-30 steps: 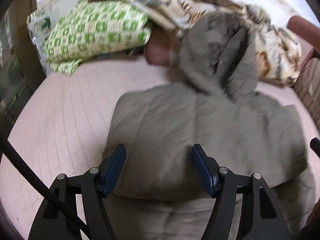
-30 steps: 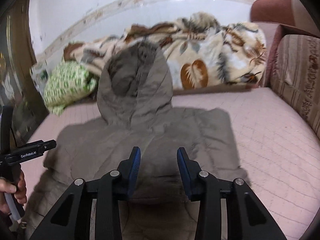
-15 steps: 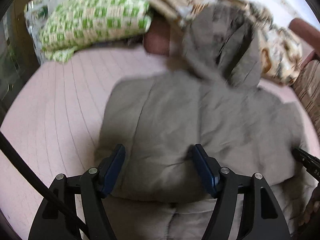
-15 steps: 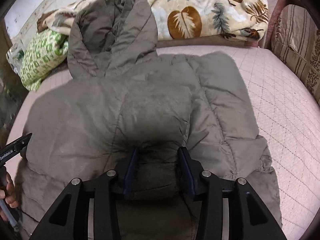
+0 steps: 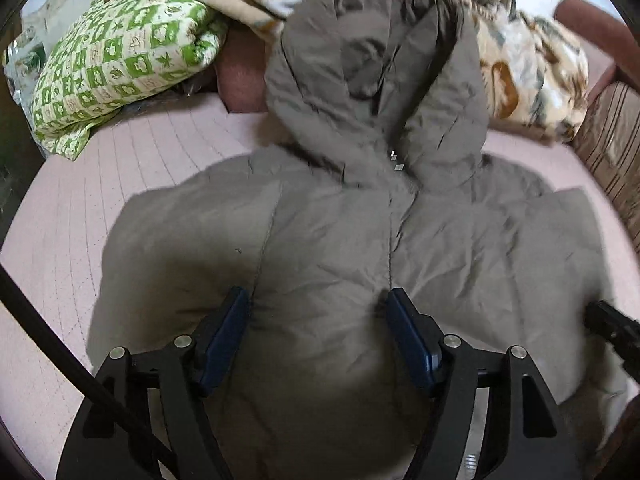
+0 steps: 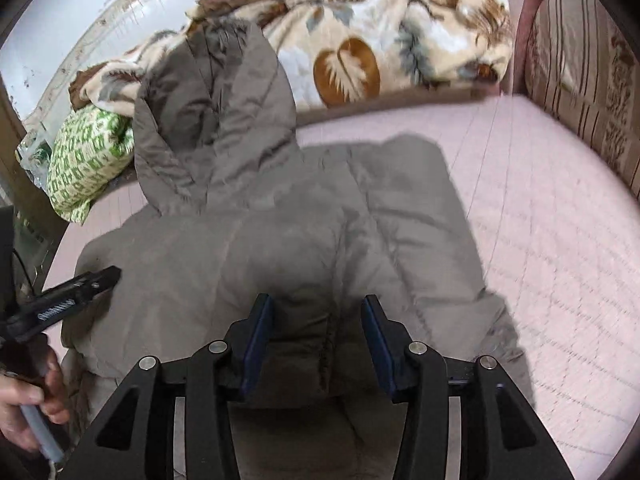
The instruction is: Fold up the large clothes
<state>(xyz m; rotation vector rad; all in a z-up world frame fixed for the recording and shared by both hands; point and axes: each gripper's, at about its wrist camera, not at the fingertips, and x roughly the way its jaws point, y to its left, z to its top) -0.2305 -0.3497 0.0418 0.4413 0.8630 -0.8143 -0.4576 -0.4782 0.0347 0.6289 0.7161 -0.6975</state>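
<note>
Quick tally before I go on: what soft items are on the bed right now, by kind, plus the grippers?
Hooded jackets: 1, grey-brown jacket spread flat
Leaf-print blankets: 1, blanket behind the hood
Green-checked bundles: 1, bundle at the far left
Grippers: 2, left gripper and right gripper, jaws open
Total: 5

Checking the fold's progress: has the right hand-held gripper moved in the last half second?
Yes. The right hand-held gripper pulled back from the jacket; the leaf blanket sits lower in view.
</note>
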